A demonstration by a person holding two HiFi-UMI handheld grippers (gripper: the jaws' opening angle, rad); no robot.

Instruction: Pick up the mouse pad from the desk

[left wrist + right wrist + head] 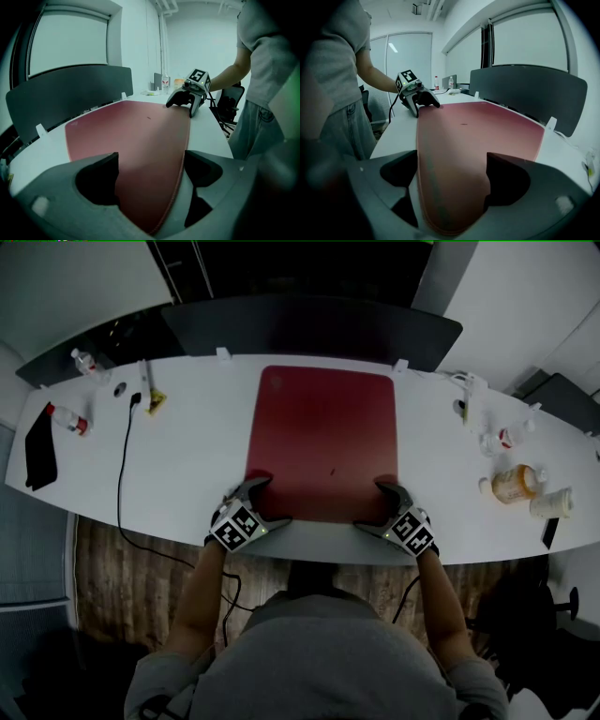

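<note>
The large dark-red rectangular fabric mouse pad (pixel 323 442) lies flat on the long white desk (pixel 187 456). The pad's near edge runs just inside the desk edge closest to me.

My left gripper (pixel 267 502) sits at the pad's near left corner and my right gripper (pixel 380 507) at its near right corner. Both point down at a slant. Each has its jaws spread as wide as they go and has hold of nothing.

In each gripper view that corner of the pad lies in the gap between the jaws. One jaw is over the red fabric and the other is over bare desk just outside the pad's stitched border. Neither jaw is pressing on the pad.

The pad is thin and lies flush, so I judge that closing straight down would only pinch air or shove it forward. I should slide the outer jaw along the desk until it catches under the border, then close with the upper jaw bearing down on the fabric.

Both sides ought to bite together and rise level, or the soft sheet will sag and twist. A short test lift would show whether each corner is really caught.
</note>
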